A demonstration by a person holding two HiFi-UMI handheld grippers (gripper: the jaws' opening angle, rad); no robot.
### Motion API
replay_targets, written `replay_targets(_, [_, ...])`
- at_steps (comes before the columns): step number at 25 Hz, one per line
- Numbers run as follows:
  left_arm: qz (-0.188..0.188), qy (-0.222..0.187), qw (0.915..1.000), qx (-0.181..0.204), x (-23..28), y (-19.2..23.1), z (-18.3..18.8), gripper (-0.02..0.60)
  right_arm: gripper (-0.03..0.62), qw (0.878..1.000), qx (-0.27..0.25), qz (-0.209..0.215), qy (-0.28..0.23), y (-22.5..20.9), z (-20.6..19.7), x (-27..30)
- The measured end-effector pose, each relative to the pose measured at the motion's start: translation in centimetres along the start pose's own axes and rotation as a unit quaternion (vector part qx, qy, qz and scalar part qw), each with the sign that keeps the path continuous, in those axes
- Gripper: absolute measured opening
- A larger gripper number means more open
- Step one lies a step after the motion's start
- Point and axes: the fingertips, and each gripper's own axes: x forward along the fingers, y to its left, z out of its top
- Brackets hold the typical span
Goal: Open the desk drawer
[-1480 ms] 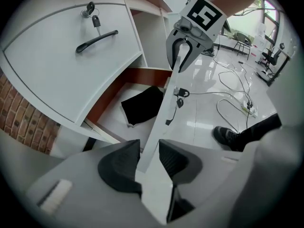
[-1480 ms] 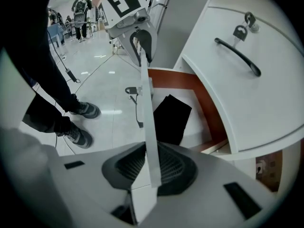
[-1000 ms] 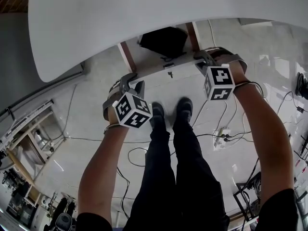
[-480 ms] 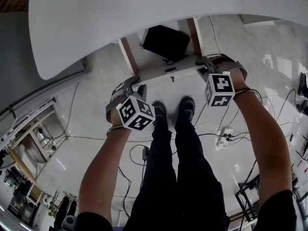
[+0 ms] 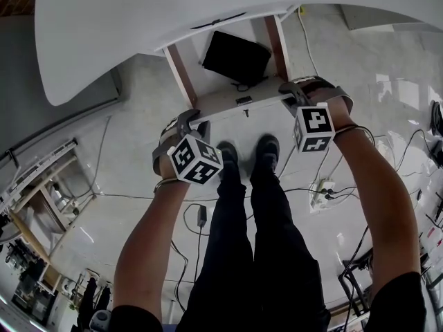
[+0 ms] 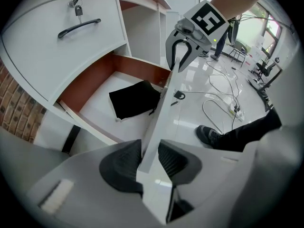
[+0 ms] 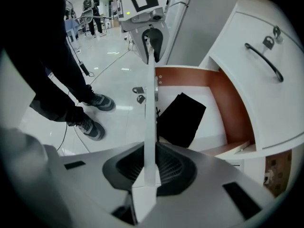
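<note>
As the drawer point(image 5: 195, 81) stands well out from under the white table point(image 5: 138, 33), the opening is judged largely done; its rear end sits beneath the table edge, so what remains is at most a short further pull and then release of both grips.

The left gripper point(image 6: 149, 161) is closed on the top edge of the drawer's front panel point(image 6: 164, 106), pinching it near the panel's left end; the right gripper point(image 7: 151, 167) is pressed together on the same edge near the panel's right end; a small lock fitting point(image 5: 243, 102) sits on the panel between the two.

Behind the front panel the drawer shows a white floor and reddish-brown side walls; it holds one flat black item point(image 5: 236, 56), lying nearer the right wall than the left; nothing else is visible inside.

Off to one side of the front panel, in the left gripper view, a second, curved front with a black handle point(image 6: 79, 27) is shut.
</note>
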Motion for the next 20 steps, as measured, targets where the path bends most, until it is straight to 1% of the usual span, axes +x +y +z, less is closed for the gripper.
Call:
replay_targets(2, [-0.01, 0.001, 0.9999, -0.005, 0.2, -0.6, 0.2, 0.117, 0.067, 1.0, -0.012, 0.004, 0.01, -0.1, -0.6, 0.1])
replay_targets(4, [-0.007, -0.003, 0.9999, -0.009, 0.3, -1.0, 0.0, 0.117, 0.067, 1.0, -0.001, 0.002, 0.009, 0.1, -0.6, 0.1])
replay_targets(7, [-0.002, -0.01, 0.9999, -0.008, 0.3, -1.0, -0.2, 0.12, 0.069, 1.0, 0.028, -0.009, 0.006, 0.1, -0.2, -0.1])
replay_targets(9, [0.004, -0.01, 0.9999, 0.0, 0.3, -0.8, -0.2, 0.121, 0.078, 0.998, 0.058, -0.022, 0.007, -0.1, -0.4, -0.2])
replay_targets(10, [0.009, -0.009, 0.9999, 0.002, 0.2, -0.6, -0.2, 0.135, 0.086, 0.997, 0.076, -0.03, 0.006, -0.3, -0.5, -0.3])
replay_targets(12, [0.02, -0.009, 0.9998, 0.002, -0.1, -0.1, -0.4, 0.176, 0.108, 0.993, 0.112, -0.045, -0.005, -0.5, -0.4, -0.9])
replay_targets(14, [0.023, -0.009, 0.9997, -0.002, -0.4, 0.1, -0.7, 0.2, 0.125, 0.988, 0.143, -0.061, -0.018, -0.7, -0.1, -1.7])
replay_targets(18, [0.032, -0.018, 0.9993, -0.012, -1.7, 0.6, -0.5, 0.204, 0.135, 0.976, 0.194, -0.09, -0.039, -1.1, 0.1, -3.8])
replay_targets(20, [0.038, -0.031, 0.9985, -0.023, -3.1, 0.8, -0.1, 0.202, 0.135, 0.967, 0.231, -0.101, -0.048, -0.9, 0.2, -5.2])
